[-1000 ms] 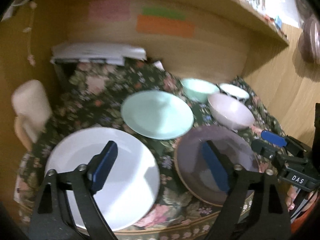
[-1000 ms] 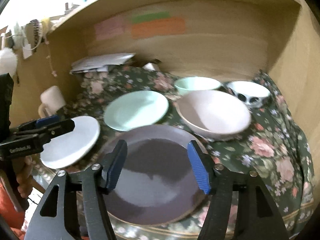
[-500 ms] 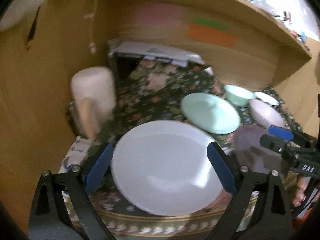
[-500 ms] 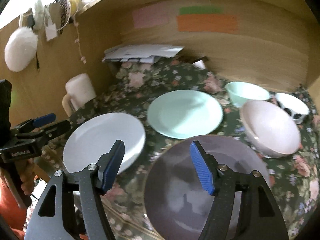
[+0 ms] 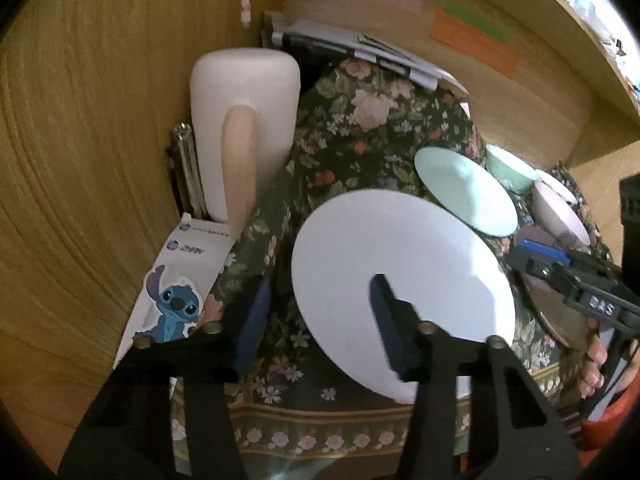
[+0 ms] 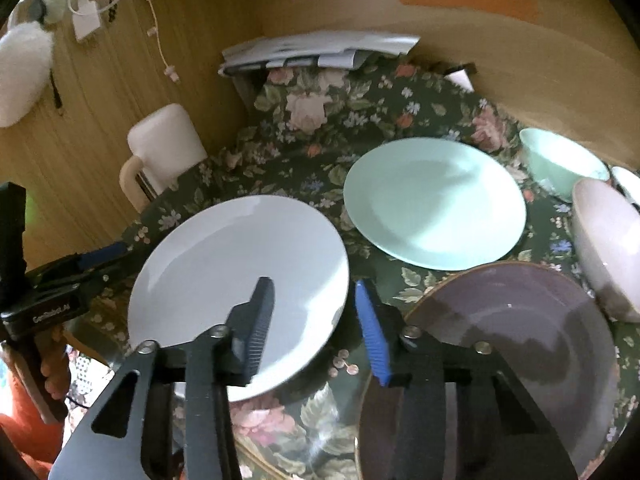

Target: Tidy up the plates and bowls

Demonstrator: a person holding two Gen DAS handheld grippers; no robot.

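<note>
A: What's the biggest thing in view?

B: The table (image 6: 320,128), covered in a dark floral cloth and set into a wooden alcove. I'll place everything against the white plate (image 6: 240,268), which lies at the table's front edge.

A: Go on, the other dishes.

B: Just to the right of the white plate, also at the front edge, lies a purple-brown plate (image 6: 520,340). Behind and to the right of the white plate lies a mint plate (image 6: 436,204), close to it but apart. Further right, beyond the purple-brown plate, stands a pale pink bowl (image 6: 604,240); behind that a mint bowl (image 6: 560,164). A small white bowl (image 6: 628,180) shows only as a sliver at the picture's edge.

A: And to the left of it?

B: A white mug (image 5: 244,120) with a beige handle, against the wooden side wall. Behind it, at the back, lies a stack of papers (image 6: 320,50).

A: The grippers?

B: The left gripper (image 5: 316,324) is released, straddling the left rim of the white plate: one finger above the plate, the other over the cloth. The right gripper (image 6: 316,324) is also parted, straddling the plate's right rim the same way. Neither is clamped on it.
</note>
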